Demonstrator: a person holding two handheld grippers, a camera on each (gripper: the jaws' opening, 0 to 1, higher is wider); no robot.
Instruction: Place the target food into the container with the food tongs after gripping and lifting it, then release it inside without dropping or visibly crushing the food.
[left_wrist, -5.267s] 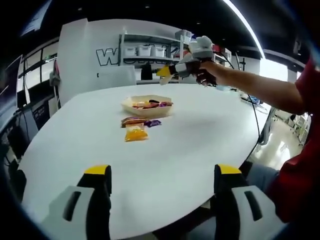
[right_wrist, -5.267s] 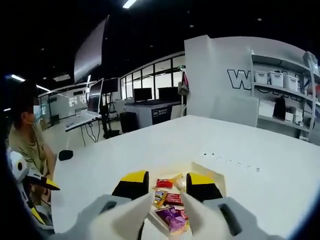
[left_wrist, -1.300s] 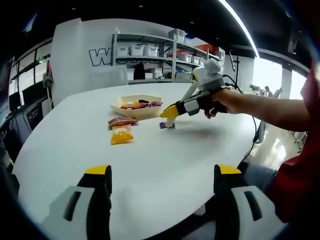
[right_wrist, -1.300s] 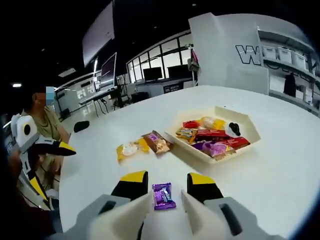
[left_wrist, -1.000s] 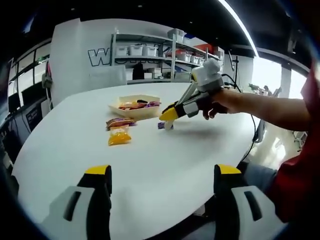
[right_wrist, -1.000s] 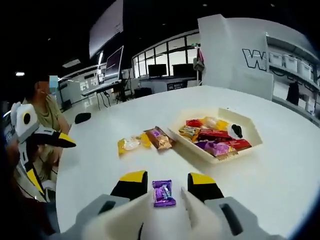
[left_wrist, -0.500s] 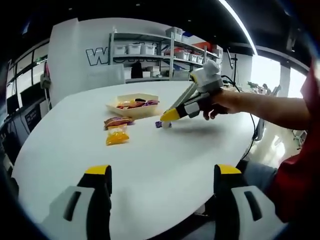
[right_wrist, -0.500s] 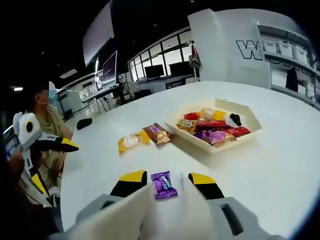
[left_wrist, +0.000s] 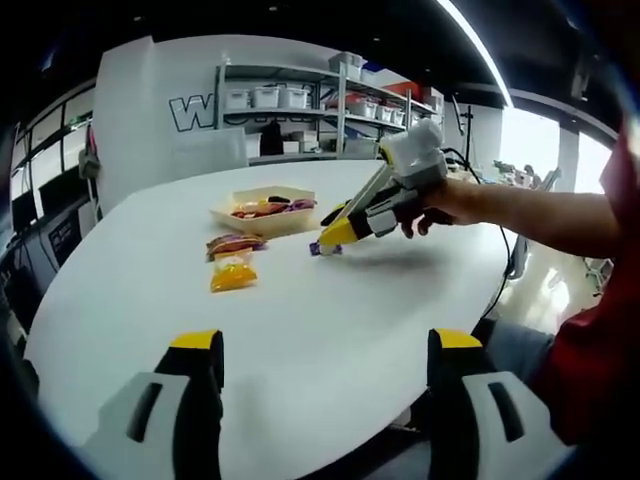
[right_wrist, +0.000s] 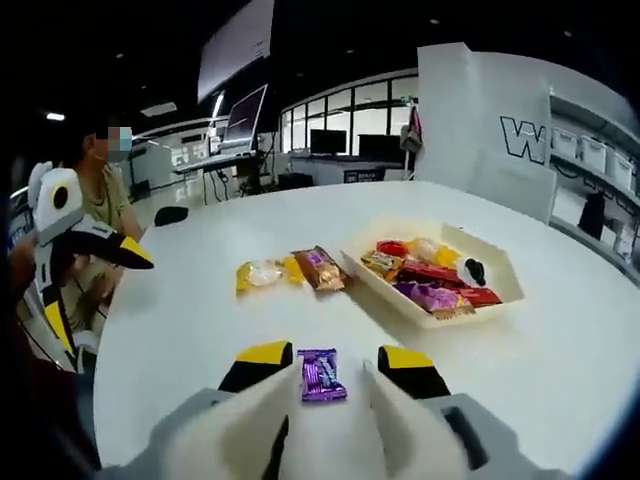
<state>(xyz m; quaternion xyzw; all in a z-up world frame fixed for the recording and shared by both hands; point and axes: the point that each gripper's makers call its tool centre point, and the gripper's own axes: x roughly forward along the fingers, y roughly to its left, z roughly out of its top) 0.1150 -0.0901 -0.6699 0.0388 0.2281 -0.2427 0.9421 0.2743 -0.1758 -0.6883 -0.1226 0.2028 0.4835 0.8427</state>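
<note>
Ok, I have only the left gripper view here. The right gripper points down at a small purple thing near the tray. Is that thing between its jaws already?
Observer: Yes. In the right gripper view the purple packet lies flat on the table, between the open jaws of the right gripper. Neither jaw touches it.
Operator: And has the tray room for it?
Observer: It seems so. The tray holds red, purple and yellow packets and one small black item, but some bare floor shows near its far rim.
</note>
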